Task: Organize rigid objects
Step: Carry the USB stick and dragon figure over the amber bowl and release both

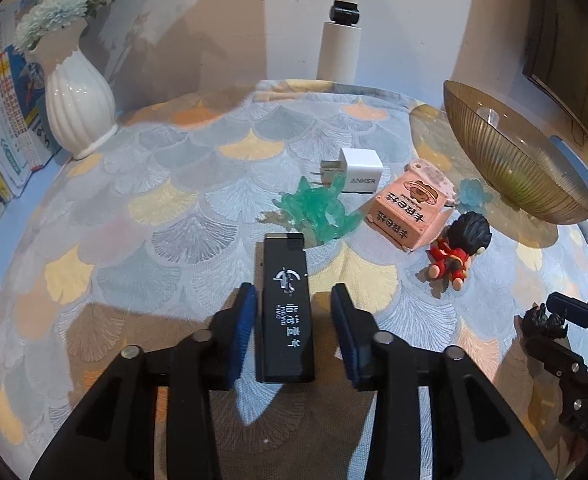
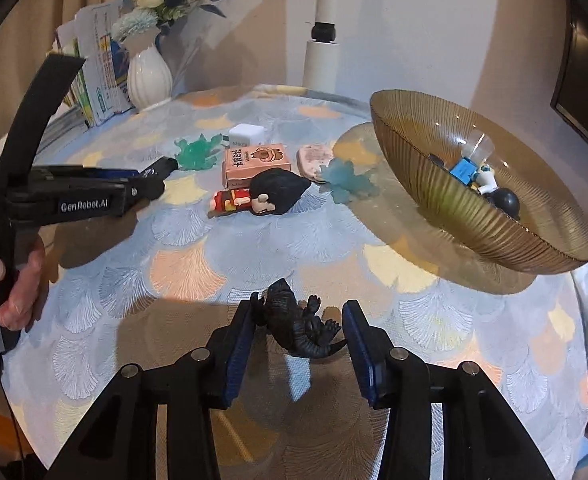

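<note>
Left gripper [image 1: 292, 330]: jaws partly open, slim glossy black box [image 1: 285, 312] lying flat on the cloth between them, right pad clear. Right gripper [image 2: 295, 344]: partly open around a knobbly black dinosaur figure [image 2: 299, 326], grip uncertain. Ribbed amber glass bowl [image 2: 445, 200] stands nearby.

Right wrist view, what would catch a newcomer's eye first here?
A black dinosaur figure lies between the right gripper, its jaws apart. Behind it sprawls a red-clad doll on the fan-patterned tablecloth. At right, an amber glass bowl tilts, holding small toys.
</note>
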Available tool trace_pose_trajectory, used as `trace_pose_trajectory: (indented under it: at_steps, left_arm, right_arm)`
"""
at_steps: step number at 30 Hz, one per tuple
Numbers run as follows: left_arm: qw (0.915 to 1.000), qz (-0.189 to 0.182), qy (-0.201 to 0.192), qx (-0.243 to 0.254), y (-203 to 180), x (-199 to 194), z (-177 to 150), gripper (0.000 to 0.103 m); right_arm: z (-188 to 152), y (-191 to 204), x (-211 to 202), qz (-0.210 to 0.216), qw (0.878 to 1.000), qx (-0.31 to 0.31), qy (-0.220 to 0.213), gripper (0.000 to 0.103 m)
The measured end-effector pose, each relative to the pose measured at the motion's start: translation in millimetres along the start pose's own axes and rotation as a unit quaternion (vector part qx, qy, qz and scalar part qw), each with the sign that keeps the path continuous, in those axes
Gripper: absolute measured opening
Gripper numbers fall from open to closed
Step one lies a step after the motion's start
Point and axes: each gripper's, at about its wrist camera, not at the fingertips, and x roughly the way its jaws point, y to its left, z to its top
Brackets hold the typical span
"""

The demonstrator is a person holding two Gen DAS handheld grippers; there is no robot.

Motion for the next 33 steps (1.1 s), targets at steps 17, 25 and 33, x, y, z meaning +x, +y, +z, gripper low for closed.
trace_pose_trajectory:
  at_steps: [17,25,33]
  left_arm:
    - [0.9979,-0.050,-0.037,0.020,-8.5,-15.3,-2.3,0.021]
    - [0.9976,-0.052,-0.041,0.016,-9.5,-18.8,-2.8,0.021]
    - [0.9983,-0.029,-0.048,0.015,-14.4,-29.2,-1.7,0.021]
  right_arm:
    - [-0.8,-13.0,-1.0,0.031,0.999,0.040,-0.005,0.044]
    - [-1.7,-11.8,-6.1,0.031,0.999,0.034,-0.018,0.044]
    - [-3.9,-43.2,-37.9,0.043,0.993,0.091,-0.061,0.039]
